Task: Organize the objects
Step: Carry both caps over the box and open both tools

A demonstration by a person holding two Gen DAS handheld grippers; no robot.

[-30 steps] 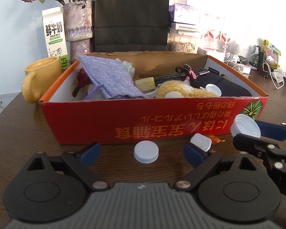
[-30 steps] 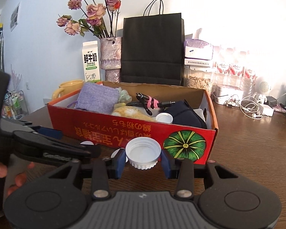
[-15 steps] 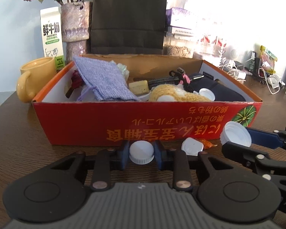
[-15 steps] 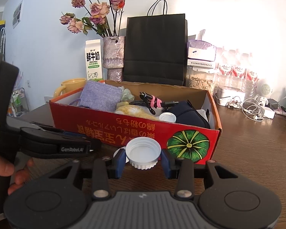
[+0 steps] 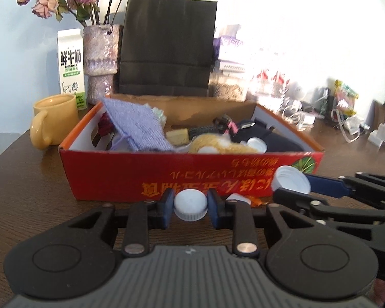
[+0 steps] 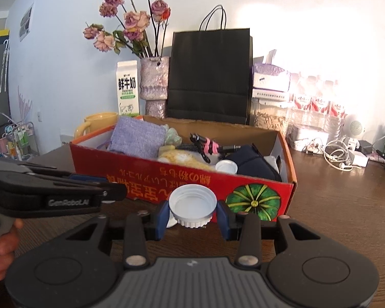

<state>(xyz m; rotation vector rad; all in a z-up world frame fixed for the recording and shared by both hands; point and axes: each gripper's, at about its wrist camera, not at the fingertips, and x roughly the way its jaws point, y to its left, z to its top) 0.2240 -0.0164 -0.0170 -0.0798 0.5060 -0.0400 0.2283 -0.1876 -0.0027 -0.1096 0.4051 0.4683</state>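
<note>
The left gripper (image 5: 190, 206) is pinching a small white cap (image 5: 190, 204) (jaws just closed on it) while the right gripper (image 6: 192, 215) is clamping a wider open cap (image 6: 192, 204), and either could be slipping out against the red box (image 5: 115, 177) wall.

Small cap (image 5: 190, 204): white and round, top side facing up, pinched between two blue pads in front of the red box.
Big cap (image 6: 192, 204): white, wider, open side up so its hollow inside shows, ridged around the edge, pinched between two blue pads near the box's pumpkin picture.
Third cap (image 5: 240, 198): white, lying low by the front wall of the box, partly hidden.
Red box (image 5: 110, 177): open cardboard box on the brown table, yellow writing upside down on its front.
Things in the box: a purple cloth (image 5: 138, 128), a yellow fluffy thing (image 5: 218, 145), a dark pouch (image 5: 272, 142), one white cap (image 6: 226, 166).
</note>
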